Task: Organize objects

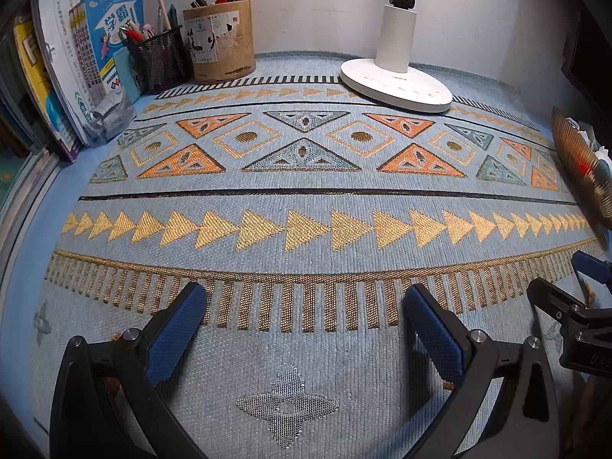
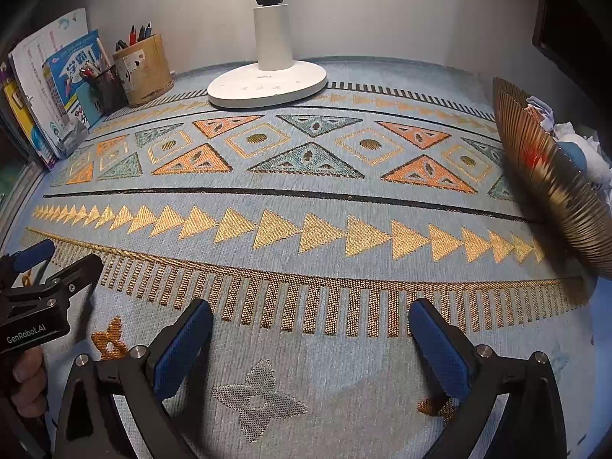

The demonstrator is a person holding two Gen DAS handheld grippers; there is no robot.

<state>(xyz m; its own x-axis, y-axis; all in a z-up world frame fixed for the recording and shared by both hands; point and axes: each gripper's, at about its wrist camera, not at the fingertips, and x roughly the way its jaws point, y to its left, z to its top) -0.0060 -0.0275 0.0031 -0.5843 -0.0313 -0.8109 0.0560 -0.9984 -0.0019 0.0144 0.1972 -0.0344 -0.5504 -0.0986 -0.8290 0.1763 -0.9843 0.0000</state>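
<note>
My left gripper point(image 1: 306, 306) is open low over the patterned blue cloth point(image 1: 306, 199), with nothing between its blue pads point(image 1: 179, 329). My right gripper point(image 2: 311, 311) is open too and holds nothing; it hovers over the same cloth point(image 2: 306, 206). Each gripper shows in the other's view: the right gripper point(image 1: 570, 279) at the right edge, the left gripper point(image 2: 57, 264) at the left edge with a hand below it. A gold ribbed bowl point(image 2: 543, 176) tilts at the far right, with crumpled white and blue items point(image 2: 581, 149) behind it.
A white lamp base point(image 1: 394, 80) stands at the back by the wall. At the back left are a bamboo pen holder point(image 1: 222, 42), a black mesh pen cup point(image 1: 160, 57) and leaning books point(image 1: 103, 49). The gold bowl point(image 1: 577, 160) lies at the right edge.
</note>
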